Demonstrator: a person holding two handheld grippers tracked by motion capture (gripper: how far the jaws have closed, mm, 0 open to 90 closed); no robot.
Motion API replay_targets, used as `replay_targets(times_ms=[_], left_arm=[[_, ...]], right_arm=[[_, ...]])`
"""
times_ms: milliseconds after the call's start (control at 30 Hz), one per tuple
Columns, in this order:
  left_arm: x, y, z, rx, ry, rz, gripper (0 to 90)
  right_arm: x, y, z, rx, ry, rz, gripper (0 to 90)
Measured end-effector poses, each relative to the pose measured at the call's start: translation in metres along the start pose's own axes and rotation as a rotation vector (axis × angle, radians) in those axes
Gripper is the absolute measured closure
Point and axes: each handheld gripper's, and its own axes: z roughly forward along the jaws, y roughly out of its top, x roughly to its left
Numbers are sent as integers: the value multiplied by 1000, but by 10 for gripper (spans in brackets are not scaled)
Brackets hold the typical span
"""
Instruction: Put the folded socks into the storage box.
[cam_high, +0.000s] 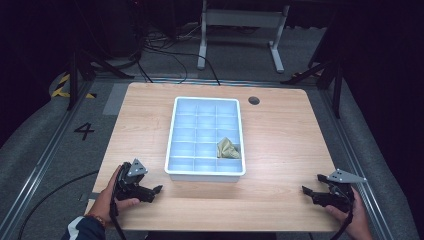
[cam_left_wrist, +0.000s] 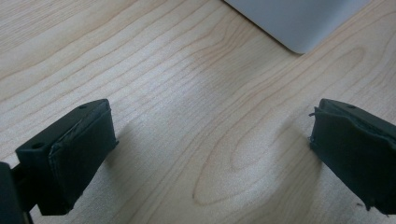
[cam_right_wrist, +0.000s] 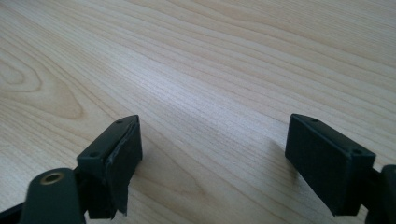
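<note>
tray (cam_high: 171, 131) apart; hand-held grippers wide, empty

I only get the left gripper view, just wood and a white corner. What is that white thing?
Observer: It's the corner of a white tray, split into lots of small compartments.
Operator: Is anything inside it?
Observer: Yes, one crumpled olive-green cloth lies in the right-hand column, near the front.
Operator: Where's my other claw?
Observer: The right claw is low over the table at its front right corner, apart from the tray. Its jaws are open with nothing between them.
</note>
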Motion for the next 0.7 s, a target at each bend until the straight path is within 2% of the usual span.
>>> replay_targets(times_ms=[133, 700], left_arm=[[-1, 0, 0, 1, 0, -10, 3], [0, 0, 0, 0, 9, -10, 3]], right_arm=[[-1, 0, 0, 4, -5, 1, 164], [0, 0, 0, 5, -12, 6, 161]])
